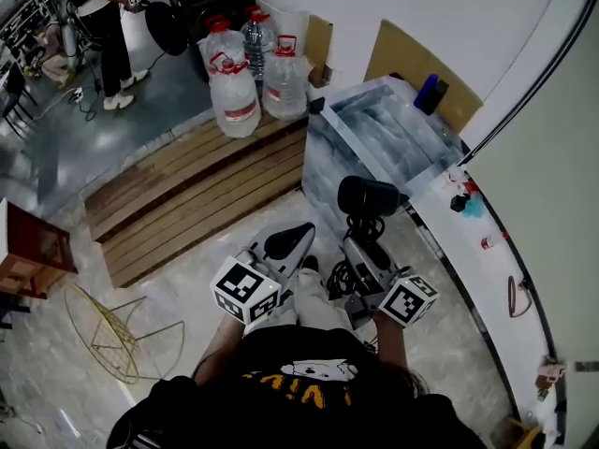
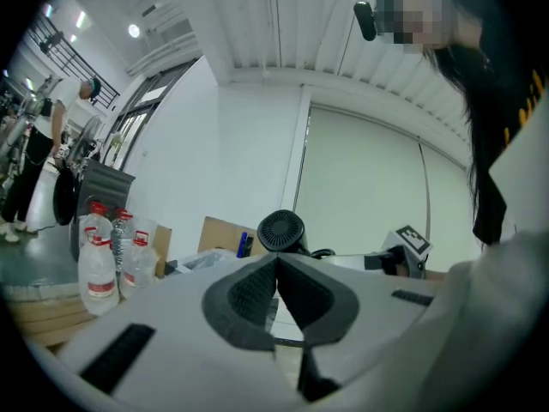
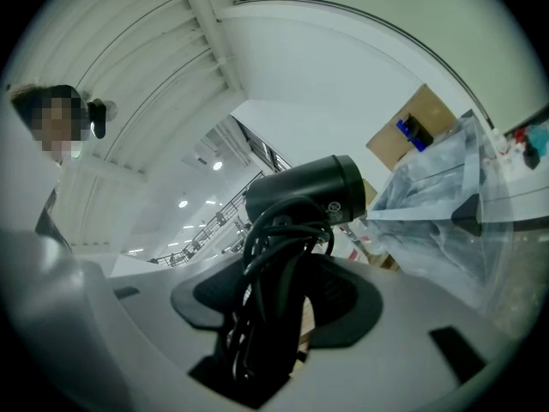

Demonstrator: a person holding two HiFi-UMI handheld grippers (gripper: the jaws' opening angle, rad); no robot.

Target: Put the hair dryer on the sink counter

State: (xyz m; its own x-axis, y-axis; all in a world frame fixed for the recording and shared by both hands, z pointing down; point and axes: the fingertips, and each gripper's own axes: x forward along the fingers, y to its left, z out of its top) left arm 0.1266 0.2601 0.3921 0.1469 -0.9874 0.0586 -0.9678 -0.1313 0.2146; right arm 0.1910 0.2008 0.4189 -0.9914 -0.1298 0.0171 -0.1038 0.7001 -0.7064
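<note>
The black hair dryer [image 1: 367, 196] is held up in front of me, its cord coiled round the handle. My right gripper [image 1: 361, 239] is shut on that handle and cord; in the right gripper view the dryer's barrel [image 3: 302, 192] rises above the jaws [image 3: 283, 275]. My left gripper [image 1: 286, 243] hangs beside it to the left, shut with nothing in it, its pads meeting [image 2: 276, 263]. From there the dryer's round rear grille [image 2: 281, 232] shows just beyond. The white sink counter [image 1: 473, 246] runs along the right, with a marble-patterned basin [image 1: 379, 134] ahead of the dryer.
Several large water bottles [image 1: 236, 90] stand on a wooden slat platform [image 1: 187, 193] ahead left. A yellow wire frame [image 1: 110, 333] lies on the floor at left, near a wooden stand [image 1: 33, 246]. Small items [image 1: 465, 202] sit on the counter. A person [image 1: 103, 26] stands far back.
</note>
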